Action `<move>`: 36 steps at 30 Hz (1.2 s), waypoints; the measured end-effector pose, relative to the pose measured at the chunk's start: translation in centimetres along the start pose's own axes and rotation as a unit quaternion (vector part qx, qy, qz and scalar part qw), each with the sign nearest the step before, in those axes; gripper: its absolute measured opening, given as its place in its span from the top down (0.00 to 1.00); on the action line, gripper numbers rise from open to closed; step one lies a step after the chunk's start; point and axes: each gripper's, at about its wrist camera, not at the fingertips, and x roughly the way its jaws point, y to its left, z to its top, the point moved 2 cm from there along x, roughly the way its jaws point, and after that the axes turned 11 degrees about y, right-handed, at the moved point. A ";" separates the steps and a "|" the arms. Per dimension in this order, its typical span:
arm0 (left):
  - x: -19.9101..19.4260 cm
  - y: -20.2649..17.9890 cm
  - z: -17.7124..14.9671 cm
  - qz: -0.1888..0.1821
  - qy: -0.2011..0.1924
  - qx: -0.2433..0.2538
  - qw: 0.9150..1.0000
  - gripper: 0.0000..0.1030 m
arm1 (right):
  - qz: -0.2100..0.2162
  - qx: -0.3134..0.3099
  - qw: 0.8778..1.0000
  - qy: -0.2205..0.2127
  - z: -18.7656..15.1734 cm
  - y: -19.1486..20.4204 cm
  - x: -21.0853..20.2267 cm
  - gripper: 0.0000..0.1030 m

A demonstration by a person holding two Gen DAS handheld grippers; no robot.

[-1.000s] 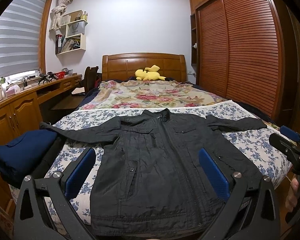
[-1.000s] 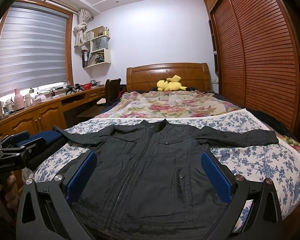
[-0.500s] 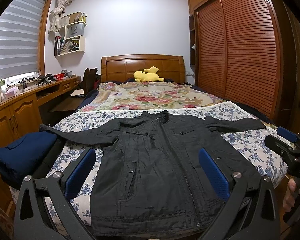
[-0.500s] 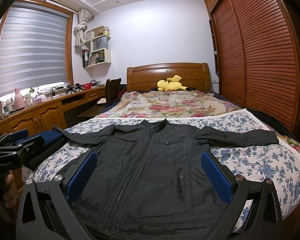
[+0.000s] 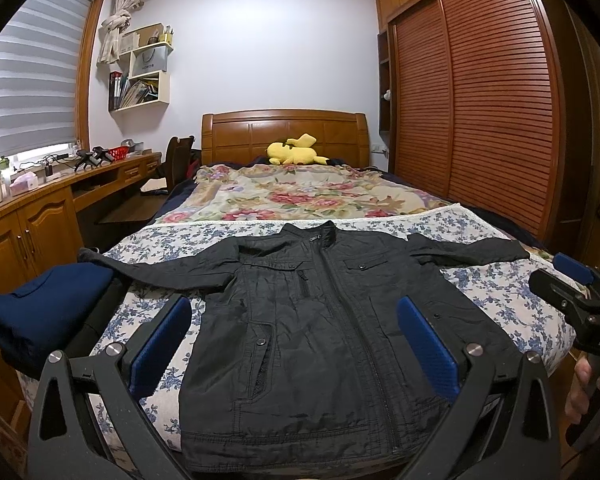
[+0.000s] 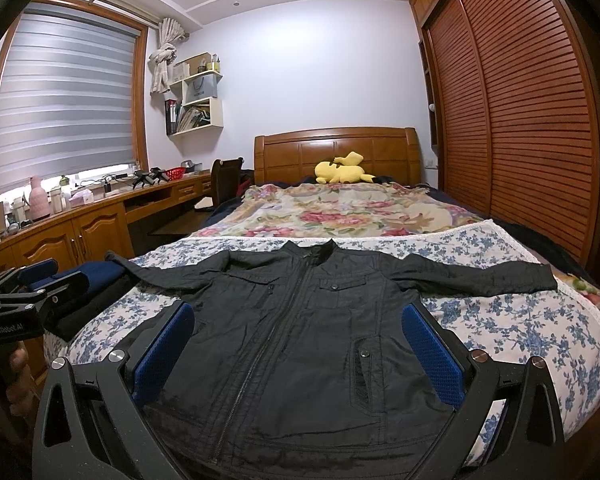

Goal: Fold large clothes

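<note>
A black zip jacket (image 5: 320,320) lies flat and face up on the bed's blue-flowered sheet (image 5: 496,292), sleeves spread to both sides, hem toward me. It also shows in the right wrist view (image 6: 300,340). My left gripper (image 5: 294,344) is open and empty, held above the jacket's hem. My right gripper (image 6: 296,350) is open and empty, also above the lower jacket. Each gripper shows at the edge of the other's view: the right one (image 5: 572,296), the left one (image 6: 32,284).
Folded navy and black clothes (image 5: 40,312) sit at the bed's left corner. A floral quilt (image 5: 300,196) and a yellow plush toy (image 5: 296,152) lie further up the bed. A wooden desk (image 5: 40,208) runs along the left, a slatted wardrobe (image 5: 480,120) along the right.
Both grippers have stayed open and nearly still. The views have shifted only slightly. The jacket has not moved.
</note>
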 end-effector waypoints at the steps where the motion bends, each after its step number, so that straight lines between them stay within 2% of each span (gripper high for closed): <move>1: 0.0 0.0 0.0 0.000 0.000 0.000 1.000 0.00 | 0.001 0.000 1.000 0.001 0.0 0.0 0.0 0.00; 13: 0.3 -0.3 0.2 -0.001 0.006 -0.002 1.000 0.00 | 0.004 0.003 1.000 0.002 0.0 -0.3 0.1 0.00; 21: 1.9 0.9 -0.5 0.000 0.026 -0.010 1.000 0.00 | 0.006 0.006 1.000 0.013 -0.2 -0.2 0.7 0.00; 36: 6.7 3.8 -2.8 0.011 0.072 -0.022 0.997 0.00 | 0.000 -0.012 0.998 0.057 0.6 0.1 5.4 0.00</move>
